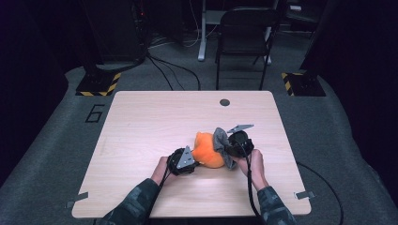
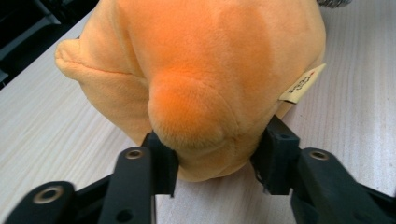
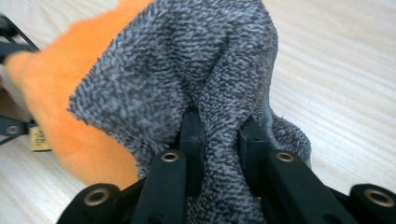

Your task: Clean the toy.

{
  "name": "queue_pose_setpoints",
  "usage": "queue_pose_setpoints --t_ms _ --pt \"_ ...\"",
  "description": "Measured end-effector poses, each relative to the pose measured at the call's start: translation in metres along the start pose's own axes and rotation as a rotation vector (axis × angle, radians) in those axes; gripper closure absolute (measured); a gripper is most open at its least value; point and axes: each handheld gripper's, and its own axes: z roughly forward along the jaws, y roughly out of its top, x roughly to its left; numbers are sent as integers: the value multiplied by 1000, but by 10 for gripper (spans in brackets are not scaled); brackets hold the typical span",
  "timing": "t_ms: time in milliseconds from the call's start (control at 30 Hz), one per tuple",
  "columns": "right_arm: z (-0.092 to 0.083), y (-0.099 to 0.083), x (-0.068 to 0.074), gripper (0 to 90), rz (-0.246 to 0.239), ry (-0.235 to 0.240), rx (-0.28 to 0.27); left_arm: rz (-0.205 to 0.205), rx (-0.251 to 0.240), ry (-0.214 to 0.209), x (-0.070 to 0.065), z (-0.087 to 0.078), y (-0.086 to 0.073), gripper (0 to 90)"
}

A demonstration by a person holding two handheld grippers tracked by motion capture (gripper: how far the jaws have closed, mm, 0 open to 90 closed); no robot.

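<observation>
The table (image 1: 141, 117) lies bare across its far half and down its left side, so a hand could pass freely there. Near the front middle, the orange plush toy (image 1: 209, 151) blocks the way, hemmed by the left gripper (image 1: 193, 160) clamped on its near end and the right gripper (image 1: 226, 149) pinching the grey cloth (image 1: 220, 140) draped against it. Between the two forearms a strip of tabletop stays open. The small dark disc (image 1: 225, 102), probably a cable hole, sits flush near the far edge.
</observation>
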Motion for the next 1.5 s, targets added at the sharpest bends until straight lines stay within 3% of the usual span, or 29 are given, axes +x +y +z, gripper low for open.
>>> queue_pose_setpoints --t_ms 67,133,300,333,367,433,500,667,1000,1133,1167,1200,1233,1267,1300,1333,1500 --pt "-9 1 -5 760 -2 2 -39 -5 -1 -4 1 -1 0 607" --pt "-26 1 -13 760 11 -38 -65 -18 0 -7 3 -1 -2 618" --pt "-48 -10 -29 759 35 -96 -72 -16 1 -8 3 -2 -2 618" --pt "-55 -23 -36 758 34 -139 -64 -15 0 -8 3 -2 -2 619" --pt "-55 -23 -36 758 34 -139 -64 -15 -3 -9 3 -2 -3 619" --pt "-60 -41 -44 757 49 -174 -42 -19 -4 -11 3 -2 -3 621" --pt "-65 -65 -57 756 91 -220 -10 -18 -6 -8 3 -2 -4 626" --pt "-60 -77 -72 752 138 -230 16 -12 -8 4 1 -2 -5 634" --pt "-48 -72 -70 749 113 -225 37 -16 -37 3 1 -4 -6 701" --pt "-51 -71 -72 748 116 -227 29 -84 -76 -22 6 -15 10 730" --pt "-51 -71 -72 748 116 -227 29 -84 -76 -22 6 -15 10 730" --pt "-52 -71 -73 748 120 -231 26 -118 -102 -48 8 -22 18 730" --pt "-53 -71 -73 748 124 -232 26 -118 -102 -48 8 -22 18 730" --pt "-54 -71 -75 748 121 -233 24 -157 -123 -66 11 -30 27 729" --pt "-54 -72 -76 748 123 -235 20 -157 -123 -66 11 -30 27 729" --pt "-55 -71 -76 748 135 -236 25 -195 -137 -86 14 -37 34 729" --pt "-55 -72 -77 748 133 -237 24 -246 -102 -116 19 -47 44 727"
